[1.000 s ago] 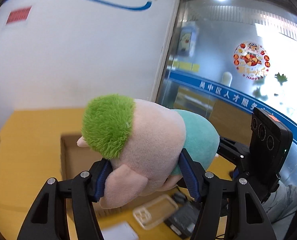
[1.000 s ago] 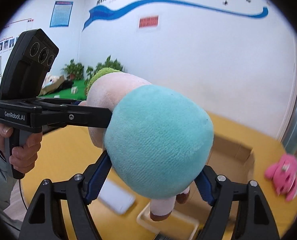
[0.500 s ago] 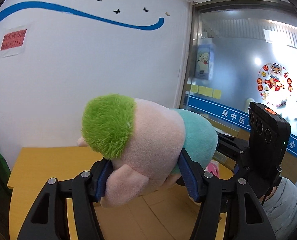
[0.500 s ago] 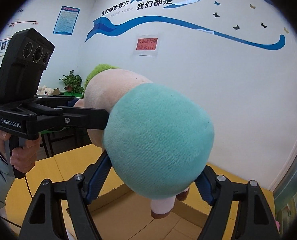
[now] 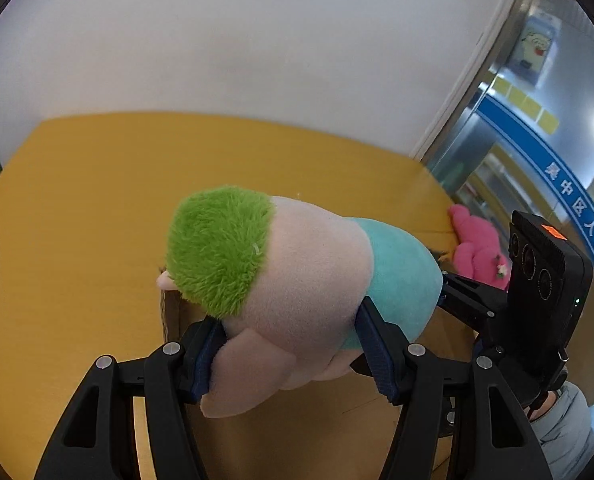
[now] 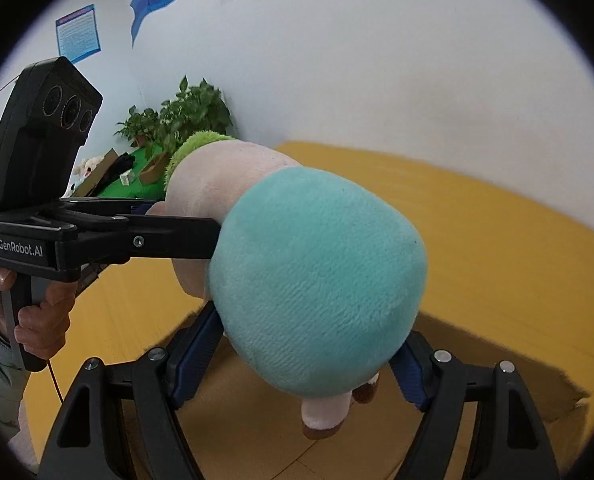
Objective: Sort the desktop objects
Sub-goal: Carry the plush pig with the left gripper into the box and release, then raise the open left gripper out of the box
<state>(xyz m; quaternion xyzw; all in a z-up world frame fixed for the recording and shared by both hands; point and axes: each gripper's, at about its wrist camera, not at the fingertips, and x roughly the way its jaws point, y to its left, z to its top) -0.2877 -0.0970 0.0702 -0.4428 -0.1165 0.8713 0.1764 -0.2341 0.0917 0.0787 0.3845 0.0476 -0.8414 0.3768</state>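
A plush doll with green hair, a pale pink head and a teal body is held in the air by both grippers. My left gripper is shut on its head end. My right gripper is shut on its teal body, with the doll's feet hanging below. The doll hangs over an open cardboard box, whose brown inside shows under it in both views. Each gripper shows in the other's view, the right one and the left one.
The box sits on a yellow table against a white wall. A pink plush toy lies at the table's far right, by a glass door. Potted plants and a green surface stand beyond the table's left end.
Both grippers, still holding the doll, have tilted downward: the wall filled the views half a second ago, and now the yellow table and the open box show beneath the doll.
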